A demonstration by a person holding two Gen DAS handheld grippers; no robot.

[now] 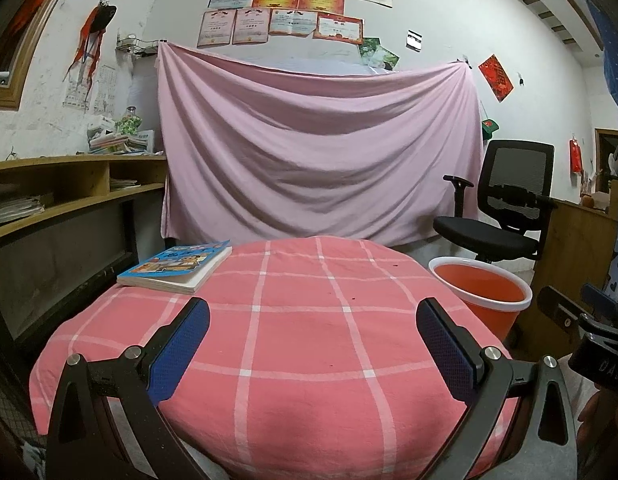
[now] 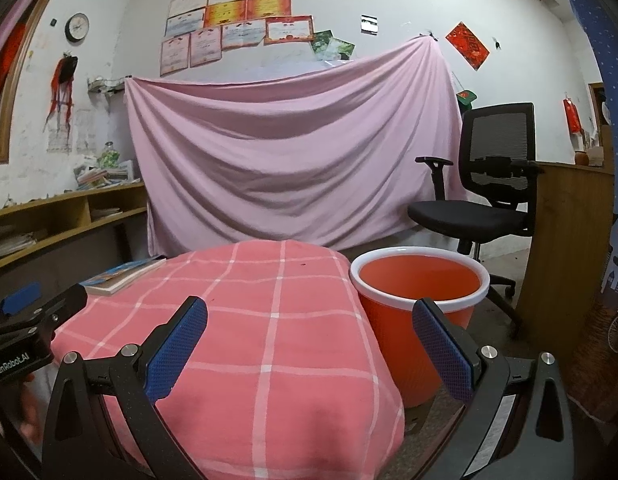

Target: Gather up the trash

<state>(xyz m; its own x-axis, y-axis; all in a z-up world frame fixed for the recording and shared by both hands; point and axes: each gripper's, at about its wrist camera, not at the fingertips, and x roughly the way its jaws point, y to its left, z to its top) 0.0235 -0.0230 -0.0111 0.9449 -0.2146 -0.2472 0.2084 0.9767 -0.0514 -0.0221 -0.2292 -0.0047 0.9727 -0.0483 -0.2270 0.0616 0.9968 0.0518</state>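
Pink checked cloth (image 1: 293,340) covers the round table; no trash shows on it. Both the left gripper (image 1: 313,354) and right gripper (image 2: 309,350) are spread wide, holding nothing. I think the round orange plastic bin (image 2: 419,300) on the right is light and stiff, best held by its rim.

Both wrist views low, forward (shared bin (image 2: 419,292))

Left gripper (image 1: 313,322) held above pink checked cloth (image 1: 301,340), blue-padded fingers (image 1: 181,354) spread wide, nothing between them. Paperback book (image 1: 177,266) lies flat on cloth's far left corner. Orange bin (image 1: 483,296), white-rimmed, stands just beside the cloth's right edge. Black office chair (image 1: 505,204) behind bin.
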